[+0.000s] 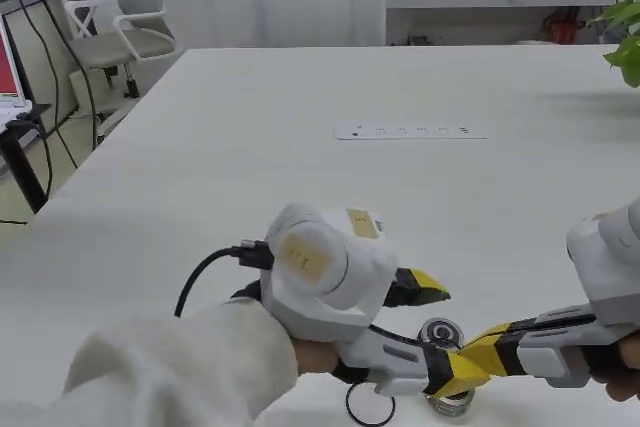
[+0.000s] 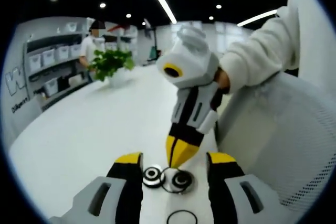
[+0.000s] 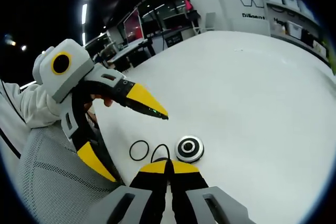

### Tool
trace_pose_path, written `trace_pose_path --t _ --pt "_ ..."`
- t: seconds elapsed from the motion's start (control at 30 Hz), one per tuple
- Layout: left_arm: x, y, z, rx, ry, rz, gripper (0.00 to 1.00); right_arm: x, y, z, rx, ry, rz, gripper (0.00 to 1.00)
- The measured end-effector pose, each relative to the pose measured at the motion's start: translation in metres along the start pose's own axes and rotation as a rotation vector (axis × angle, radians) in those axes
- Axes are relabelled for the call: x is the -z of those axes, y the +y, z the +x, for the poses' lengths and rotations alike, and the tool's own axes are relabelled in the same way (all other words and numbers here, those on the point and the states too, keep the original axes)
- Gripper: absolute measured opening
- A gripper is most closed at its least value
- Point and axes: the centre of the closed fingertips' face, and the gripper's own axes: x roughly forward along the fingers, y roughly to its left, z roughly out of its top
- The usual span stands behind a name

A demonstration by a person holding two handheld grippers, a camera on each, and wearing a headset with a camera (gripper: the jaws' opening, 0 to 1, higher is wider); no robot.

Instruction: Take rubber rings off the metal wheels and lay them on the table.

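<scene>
Two small metal wheels (image 2: 153,176) (image 2: 180,180) sit side by side on the white table (image 1: 300,147) near its front edge; one wheel (image 3: 189,148) lies just beyond my right gripper's tips. My right gripper (image 3: 169,169) is shut on a black rubber ring (image 3: 159,153) that hangs loosely around the nearer wheel (image 1: 440,332). My left gripper (image 2: 176,182) is open, one jaw on each side of the two wheels without touching them. One loose rubber ring (image 1: 370,407) lies flat on the table close to the edge.
A white power strip (image 1: 410,131) lies mid-table. Grey chairs (image 1: 320,15) stand at the far side, and a green plant (image 1: 625,37) is at the right edge. A mesh chair back (image 2: 283,145) is close to the table's near edge.
</scene>
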Motion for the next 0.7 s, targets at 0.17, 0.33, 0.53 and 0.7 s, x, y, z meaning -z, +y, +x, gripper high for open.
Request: trace_pose_path --t 0.17,0.33,0.53,0.7 --pt "-0.021 0.007 -0.014 -0.034 -0.052 0.003 0.58 -0.008 0.002 -0.003 -0.006 -0.036 0.007 0.00" --pt "-0.041 0.010 -0.025 -0.050 -0.122 -0.030 0.68 -0.015 0.009 -0.004 -0.027 -0.063 0.008 0.00" --pt "-0.058 0.012 -0.050 -0.083 -0.118 0.023 0.73 -0.022 0.017 -0.006 -0.045 -0.092 0.007 0.00" --pt "-0.067 0.015 -0.080 -0.123 -0.127 0.034 0.77 -0.027 0.021 -0.007 -0.056 -0.112 0.010 0.00"
